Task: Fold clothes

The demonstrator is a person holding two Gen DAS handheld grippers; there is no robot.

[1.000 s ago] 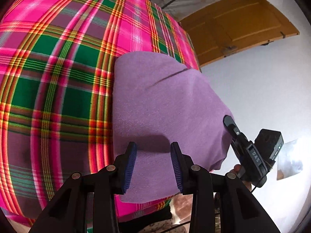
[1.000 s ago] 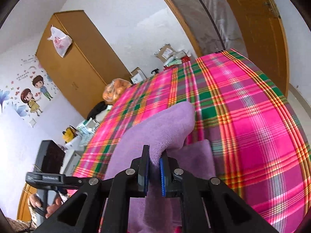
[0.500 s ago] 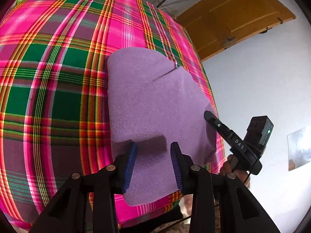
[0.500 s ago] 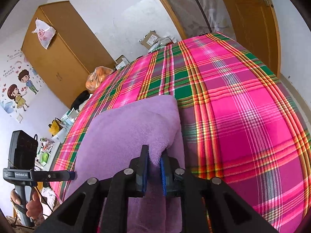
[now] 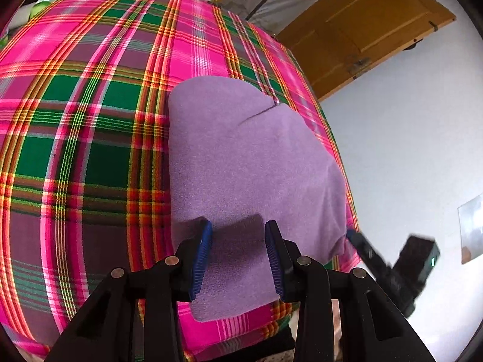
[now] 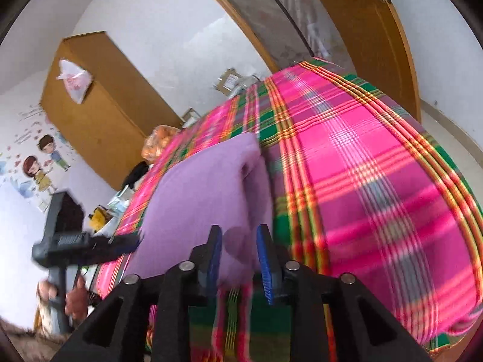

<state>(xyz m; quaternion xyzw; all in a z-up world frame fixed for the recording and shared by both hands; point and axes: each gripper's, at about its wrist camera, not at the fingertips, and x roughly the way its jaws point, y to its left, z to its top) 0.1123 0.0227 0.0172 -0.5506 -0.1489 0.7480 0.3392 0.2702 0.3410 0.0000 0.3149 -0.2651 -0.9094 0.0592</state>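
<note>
Purple cloth (image 5: 250, 163) lies folded on the plaid bedspread (image 5: 90, 150), stretching toward twelve o'clock from both grippers. Left gripper (image 5: 238, 259) and right gripper (image 6: 238, 259) gape wide, holding nothing.

The folded garment (image 5: 247, 163) is plain lilac purple. The bedspread (image 5: 90, 138) under it is bright pink plaid crossed with green squares and red, yellow and white lines. Both tools are black with blue pads (image 5: 200, 259). The wardrobe (image 6: 99, 111) is honey brown.
</note>
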